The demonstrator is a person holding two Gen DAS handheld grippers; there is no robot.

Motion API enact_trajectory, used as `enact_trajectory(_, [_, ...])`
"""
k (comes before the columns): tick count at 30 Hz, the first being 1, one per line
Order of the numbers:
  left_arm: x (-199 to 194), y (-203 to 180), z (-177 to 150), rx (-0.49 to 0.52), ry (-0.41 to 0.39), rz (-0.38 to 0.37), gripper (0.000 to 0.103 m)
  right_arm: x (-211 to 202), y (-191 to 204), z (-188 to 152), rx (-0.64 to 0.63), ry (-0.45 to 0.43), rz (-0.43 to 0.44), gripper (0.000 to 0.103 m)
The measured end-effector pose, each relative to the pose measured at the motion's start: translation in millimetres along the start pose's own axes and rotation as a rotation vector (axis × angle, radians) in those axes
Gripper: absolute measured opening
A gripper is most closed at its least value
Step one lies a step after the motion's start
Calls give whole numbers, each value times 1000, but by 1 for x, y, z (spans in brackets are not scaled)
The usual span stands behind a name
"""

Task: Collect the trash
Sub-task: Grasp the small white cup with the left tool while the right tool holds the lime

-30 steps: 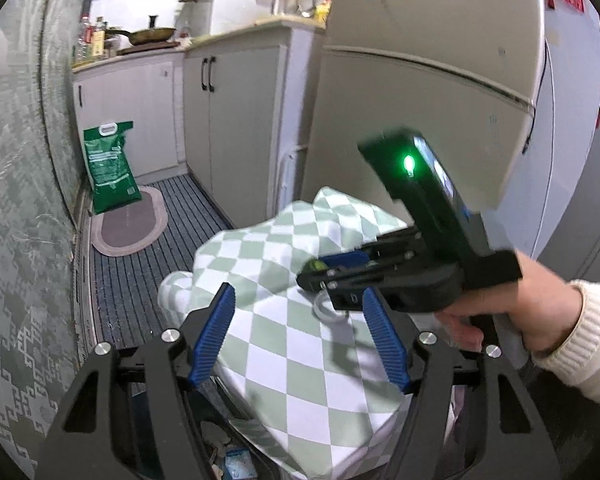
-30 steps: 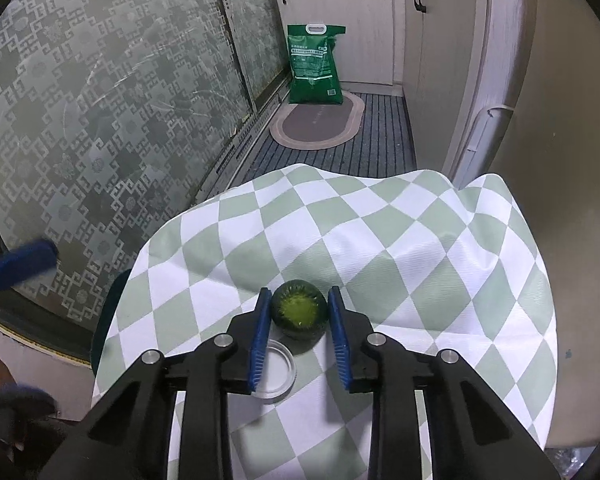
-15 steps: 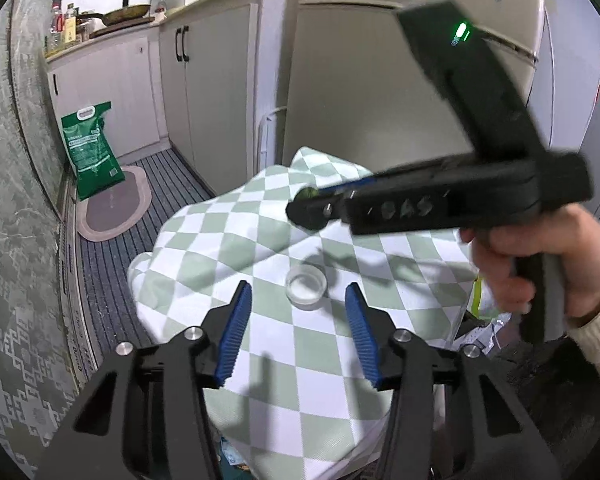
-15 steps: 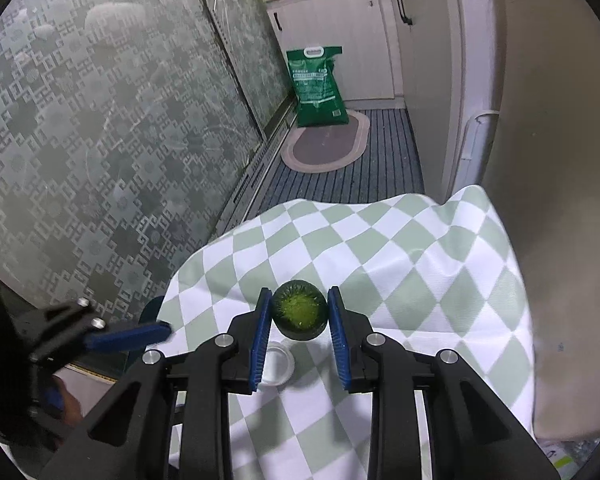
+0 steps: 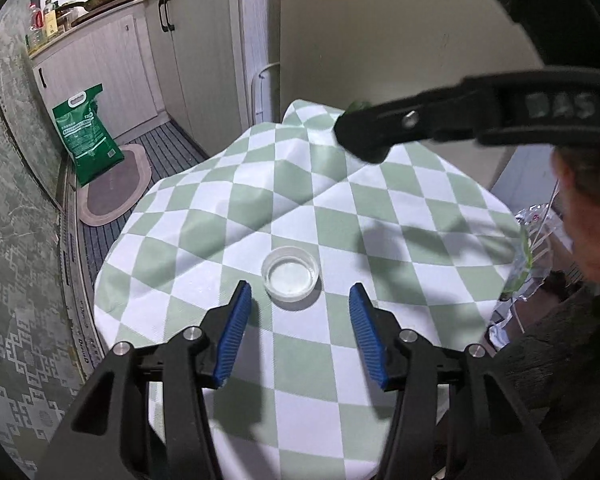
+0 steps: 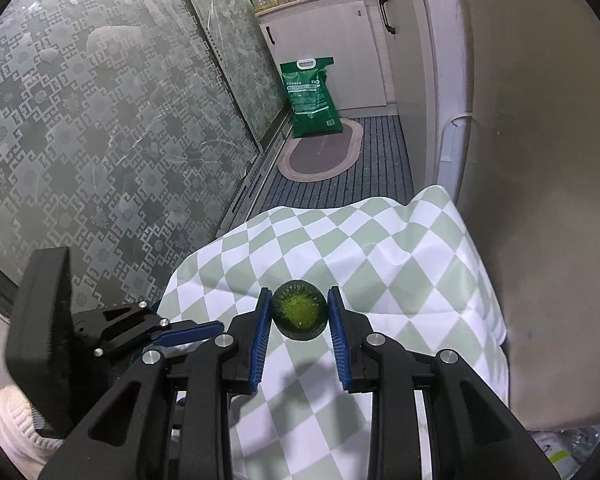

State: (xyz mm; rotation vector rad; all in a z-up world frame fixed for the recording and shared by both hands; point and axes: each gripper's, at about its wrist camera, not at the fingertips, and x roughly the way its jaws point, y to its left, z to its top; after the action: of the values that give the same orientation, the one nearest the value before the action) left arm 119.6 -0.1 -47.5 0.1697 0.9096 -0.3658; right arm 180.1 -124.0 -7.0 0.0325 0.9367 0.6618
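A small clear plastic lid (image 5: 290, 278) lies on the table's green-and-white checked cloth (image 5: 380, 208). My left gripper (image 5: 300, 287) hovers just short of it. Its jaws are opening, and the lid sits ahead of the blue fingertips (image 5: 242, 296), not between the pads. My right gripper (image 6: 299, 292) is shut on a round translucent green piece (image 6: 299, 315), held above the cloth (image 6: 400, 264). In the left wrist view the right gripper (image 5: 360, 136) crosses the upper right, side on. One blue finger of the left gripper (image 6: 188, 329) shows in the right wrist view.
A beige fridge (image 5: 380, 40) stands right behind the table. Patterned glass doors (image 6: 100, 120) line the left side. A green sack (image 5: 86, 132) and an oval mat (image 5: 114, 188) lie on the striped floor. A clear bag of rubbish (image 5: 536, 240) hangs at the table's right. A person's hand (image 5: 588, 216) holds the right gripper.
My left gripper has come down and forward over the table toward the lid, jaws narrower than at first. The right gripper has risen off the cloth with the green piece still in it.
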Motion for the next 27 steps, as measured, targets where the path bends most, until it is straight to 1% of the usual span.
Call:
enact_trajectory(5, [7, 1, 4, -7, 6, 3, 53, -12, -5, -2, -8, -13, -1, 28])
enact_trajectory(10, [12, -4, 9, -7, 17, 8, 38, -23, -8, -6, -26, -26, -7, 28])
enact_trajectory(11, [13, -5, 9, -5, 21, 8, 32, -24, -8, -6, -28, -27, -8, 28])
enact_trajectory(19, [7, -15, 9, -15, 21, 24, 32, -29, -11, -10, -40, -28, -14, 28])
enact_trajectory(23, [0, -13, 7, -42, 12, 34, 32, -30, -10, -13, -50, -26, -9, 28])
enact_trajectory(27, [-9, -3, 4, -82, 0, 47, 32, -27, -2, -13, -65, -19, -5, 28])
